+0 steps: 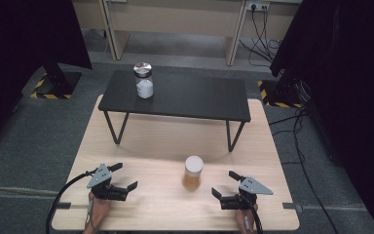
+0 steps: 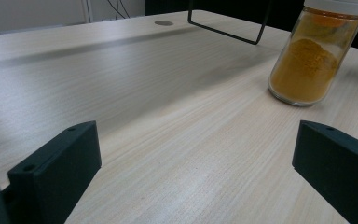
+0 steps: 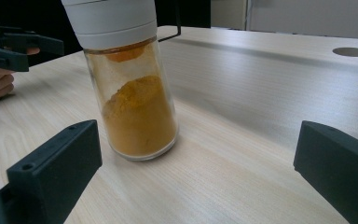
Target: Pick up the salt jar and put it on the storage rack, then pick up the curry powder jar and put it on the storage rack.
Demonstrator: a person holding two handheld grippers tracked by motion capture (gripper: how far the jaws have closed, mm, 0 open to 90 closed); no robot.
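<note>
The left gripper [image 1: 124,177], in the lower left of the high view, has its 2 jaws spread wide and holds nothing. The right gripper [image 1: 225,185], in the lower right, is the same: jaws wide apart, nothing between them. Both hang just over the wooden table [image 1: 141,141], and the person's hands come in from the bottom edge.

Between the 2 grippers, a little nearer to the right one, stands a spice jar [image 1: 193,172] with a white cap. It is upright on the wood and no jaw touches it. In the right gripper view the spice jar [image 3: 133,88] stands left of centre, near the left jaw, and is about half full of orange-yellow powder. In the left gripper view the same jar [image 2: 314,56] is in the upper right corner.

The jar looks like glass, so I judge it stiff, smooth, rather slippery and breakable if it falls. It is probably light. The best hold seems the straight body under the cap, with the jaws level.

In the upper part of the high view, a black shelf [image 1: 195,100] on thin legs carries a second jar [image 1: 143,80] with white contents.
</note>
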